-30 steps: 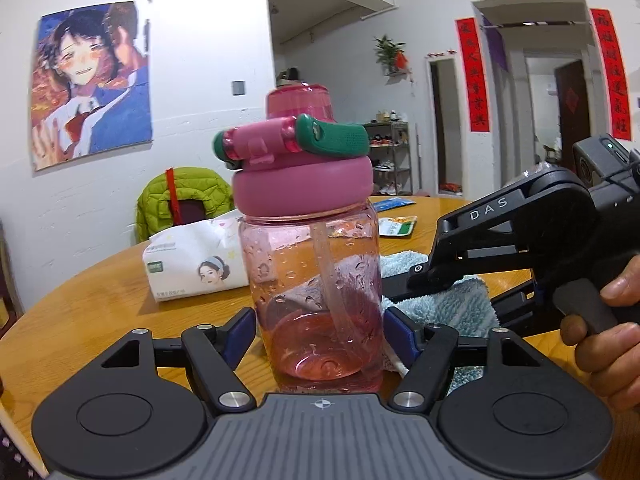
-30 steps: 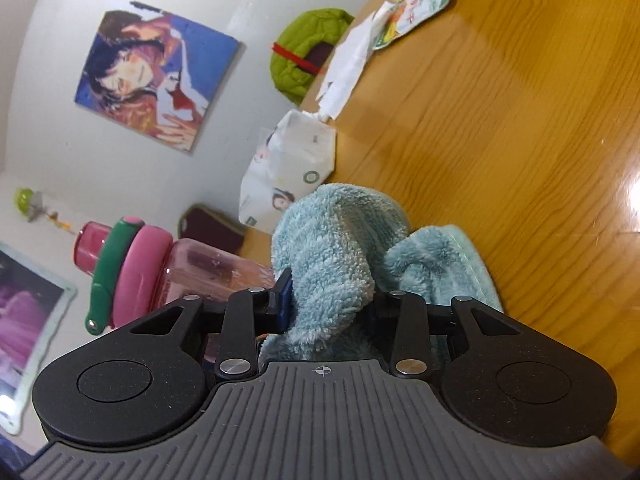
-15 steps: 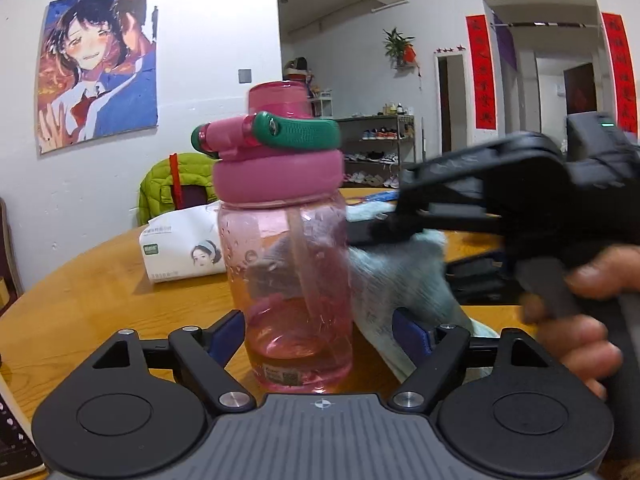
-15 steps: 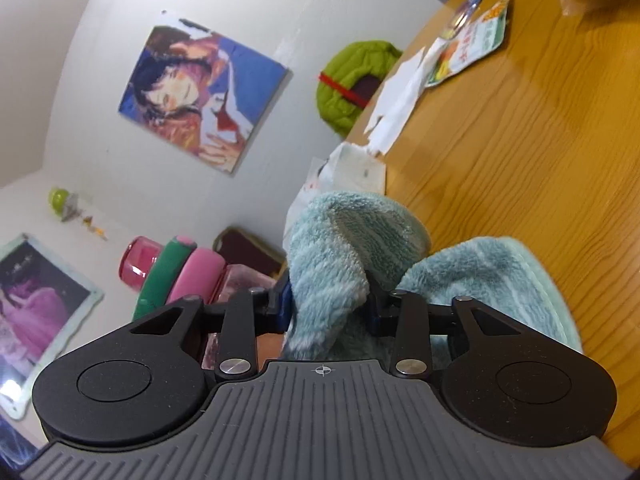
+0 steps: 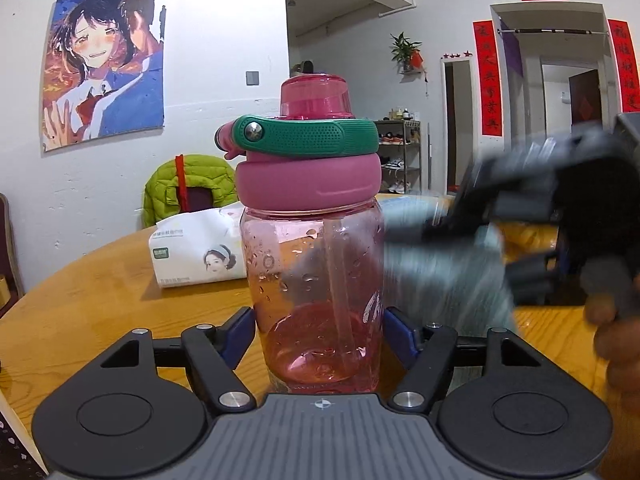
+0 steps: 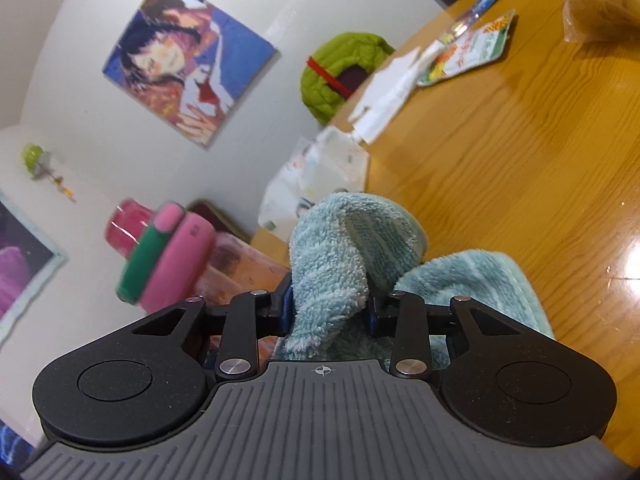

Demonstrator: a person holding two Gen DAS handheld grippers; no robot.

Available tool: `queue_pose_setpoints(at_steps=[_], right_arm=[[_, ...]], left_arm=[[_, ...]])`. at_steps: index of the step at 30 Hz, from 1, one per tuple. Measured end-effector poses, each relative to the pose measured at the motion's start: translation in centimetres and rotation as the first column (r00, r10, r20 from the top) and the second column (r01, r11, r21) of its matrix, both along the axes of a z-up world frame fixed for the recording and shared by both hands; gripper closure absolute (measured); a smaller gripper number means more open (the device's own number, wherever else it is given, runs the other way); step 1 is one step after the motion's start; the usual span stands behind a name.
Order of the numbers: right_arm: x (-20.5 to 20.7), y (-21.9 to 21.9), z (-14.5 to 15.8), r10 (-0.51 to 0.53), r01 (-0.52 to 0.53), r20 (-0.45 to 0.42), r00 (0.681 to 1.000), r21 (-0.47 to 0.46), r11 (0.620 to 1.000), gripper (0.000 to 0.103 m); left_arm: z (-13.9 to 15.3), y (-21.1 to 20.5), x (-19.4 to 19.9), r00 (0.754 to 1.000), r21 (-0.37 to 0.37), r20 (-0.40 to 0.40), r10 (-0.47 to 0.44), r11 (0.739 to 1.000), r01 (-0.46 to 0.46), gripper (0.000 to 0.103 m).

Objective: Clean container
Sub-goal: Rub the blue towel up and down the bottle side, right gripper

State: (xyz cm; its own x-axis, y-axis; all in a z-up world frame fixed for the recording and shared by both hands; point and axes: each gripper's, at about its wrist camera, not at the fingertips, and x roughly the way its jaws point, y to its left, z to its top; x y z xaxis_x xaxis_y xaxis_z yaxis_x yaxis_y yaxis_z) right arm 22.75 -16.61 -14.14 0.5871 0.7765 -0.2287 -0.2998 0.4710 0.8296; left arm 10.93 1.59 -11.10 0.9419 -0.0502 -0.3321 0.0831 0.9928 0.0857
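Bottle: the pink water bottle [image 5: 316,280] stands upright on the worktop [image 5: 80,304], near centre in my left view, lid and green handle on top, a straw inside.
Left tool: my left tool [image 5: 318,334] has just been closing its jaws, and I now see both blue pads pressed against the bottle's lower sides, so I count it as pinched and steadied.
Right tool: my right tool [image 6: 329,308] is clamped on a fold of the teal cloth [image 6: 336,256]; the rest of the cloth hangs loose to its right.
Cloth position: in the left view the cloth sits just right of the bottle wall, blurred; I cannot tell whether it touches the plastic.
Done so far: bottle secured, cloth in hand and brought up beside it, by my judgement.
Left to do: the wiping itself; droplets show on the wall, though whether inside or outside I cannot tell.
Bystanders: a tissue pack [image 5: 196,248] lies far left, clear of the work.
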Motion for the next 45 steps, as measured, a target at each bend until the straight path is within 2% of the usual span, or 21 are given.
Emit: queue_pose_setpoints(at_steps=[1,3,5,8,11,14,18,20,21,23,24,25,28,31,33,35,38,40,45], right_arm=[[-0.1,-0.6,0.0,0.002,-0.003,0.017,1.0,0.08,0.997,0.065],[-0.2,-1.9,-0.2,0.015,-0.029,0.053,0.998,0.278,0.96,0.065],[0.0,-2.5,-0.8,0.044,-0.059,0.048,0.998,0.392,0.918,0.065],[0.7,-1.8,-2.1,0.091,-0.07,-0.031,0.995,0.404,0.912,0.065],[1.2,-1.0,-2.8,0.065,-0.032,-0.131,0.989,0.24,0.97,0.065],[1.9,-0.2,-3.8,0.039,-0.016,-0.234,0.971,0.102,0.995,0.065],[2.0,0.0,-3.7,0.031,-0.019,-0.231,0.972,0.056,0.998,0.065],[1.6,-0.6,-2.9,0.044,-0.021,-0.155,0.987,0.144,0.989,0.065],[1.4,-1.2,-2.5,0.058,-0.033,-0.103,0.993,0.237,0.971,0.065],[1.0,-2.3,-2.0,0.086,-0.073,-0.012,0.996,0.411,0.909,0.065],[0.9,-2.7,-1.8,0.098,-0.094,0.015,0.995,0.458,0.884,0.065],[0.8,-2.8,-1.8,0.106,-0.103,0.021,0.994,0.471,0.876,0.065],[1.0,-1.8,-2.5,0.109,-0.073,-0.074,0.991,0.385,0.92,0.064],[2.0,-0.9,-4.0,0.07,-0.021,-0.246,0.967,0.198,0.98,0.063],[2.4,-0.5,-4.6,0.051,-0.016,-0.305,0.951,0.115,0.993,0.065],[2.2,-0.2,-4.0,0.033,-0.016,-0.278,0.96,0.063,0.998,0.063],[1.7,0.2,-2.4,-0.003,-0.005,-0.199,0.98,-0.04,0.999,0.051],[1.3,0.4,-1.6,-0.023,0.009,-0.145,0.989,-0.1,0.995,0.048],[0.6,-0.5,-0.5,-0.047,0.033,-0.105,0.993,-0.129,0.991,0.034]], left_arm=[[0.0,0.0,0.0,1.0,0.0,0.0,-0.004,1.0,0.004,0.036],[0.0,-0.2,-0.1,1.0,0.004,0.001,-0.009,1.0,0.009,0.036],[-0.1,-0.3,-0.1,1.0,0.008,0.001,-0.012,1.0,0.012,0.036],[-0.1,-0.2,-0.1,1.0,0.006,0.001,-0.012,1.0,0.012,0.036],[-0.1,-0.1,-0.2,1.0,0.008,0.003,-0.012,1.0,0.012,0.036],[0.2,-0.2,-0.6,1.0,0.004,0.002,-0.013,1.0,0.013,0.036],[0.1,-0.2,-0.5,1.0,0.006,0.001,-0.013,1.0,0.013,0.036],[0.1,-0.2,-0.5,1.0,0.005,0.001,-0.014,1.0,0.014,0.036],[0.1,-0.2,-0.5,1.0,0.005,0.001,-0.013,1.0,0.013,0.036],[0.0,-0.2,-0.4,1.0,0.008,0.002,-0.012,1.0,0.012,0.036],[0.0,-0.2,-0.4,1.0,0.009,0.002,-0.012,1.0,0.012,0.035],[0.0,-0.2,-0.4,1.0,0.009,0.002,-0.012,1.0,0.012,0.035],[0.0,-0.2,-0.4,1.0,0.008,0.002,-0.011,1.0,0.011,0.035],[-0.1,-0.3,-0.4,1.0,0.011,0.001,-0.011,1.0,0.011,0.035],[-0.1,-0.3,-0.4,1.0,0.009,0.001,-0.011,1.0,0.011,0.035],[0.0,-0.3,-0.4,1.0,0.008,-0.001,-0.011,1.0,0.011,0.035],[0.0,-0.3,-0.5,1.0,0.005,-0.002,-0.012,1.0,0.012,0.035],[0.0,-0.3,-0.6,1.0,0.002,-0.002,-0.014,1.0,0.014,0.031],[0.1,-0.1,-0.7,1.0,-0.011,0.004,-0.015,1.0,0.015,0.022]])
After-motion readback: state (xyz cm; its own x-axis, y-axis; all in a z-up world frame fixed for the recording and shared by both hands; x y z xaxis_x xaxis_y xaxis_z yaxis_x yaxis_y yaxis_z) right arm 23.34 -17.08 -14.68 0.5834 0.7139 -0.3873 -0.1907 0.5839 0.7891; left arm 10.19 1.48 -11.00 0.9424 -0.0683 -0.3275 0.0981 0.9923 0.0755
